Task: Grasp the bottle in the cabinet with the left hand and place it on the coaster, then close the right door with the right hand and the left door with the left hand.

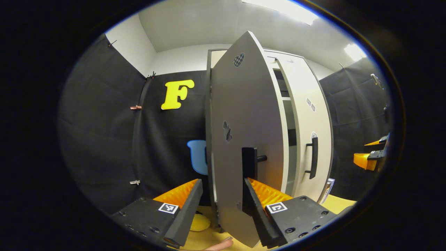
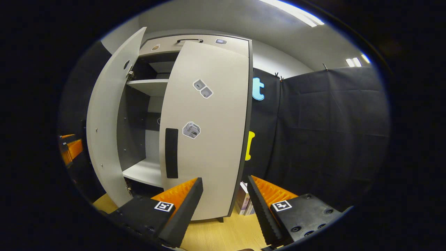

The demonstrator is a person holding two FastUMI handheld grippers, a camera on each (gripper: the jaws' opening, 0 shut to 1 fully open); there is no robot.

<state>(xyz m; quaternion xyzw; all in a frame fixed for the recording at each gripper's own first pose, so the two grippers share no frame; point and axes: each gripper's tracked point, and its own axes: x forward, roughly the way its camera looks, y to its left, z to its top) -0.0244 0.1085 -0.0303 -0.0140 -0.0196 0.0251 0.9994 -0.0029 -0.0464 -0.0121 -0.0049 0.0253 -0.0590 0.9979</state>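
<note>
Pale grey left cabinet door [image 1: 244, 139] stands edge-on, half open, its tall black bar handle [image 1: 249, 163] just ahead of the left gripper [image 1: 223, 202], whose jaws straddle the edge, released. Right door [image 2: 205, 132] nearly shut, right gripper [image 2: 223, 202] released nearby; bottle location: can't tell.

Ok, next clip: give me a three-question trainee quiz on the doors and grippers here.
1. True or false: the left door is fully closed.
2. The left gripper has its fingers: A) on either side of the left door's edge, B) clamped on a bottle, C) on the right door's handle.
3. Fill in: the right gripper is ____.

Key: 1 false, it stands ajar; 2 A; 3 open, near the right door, holding nothing.
</note>
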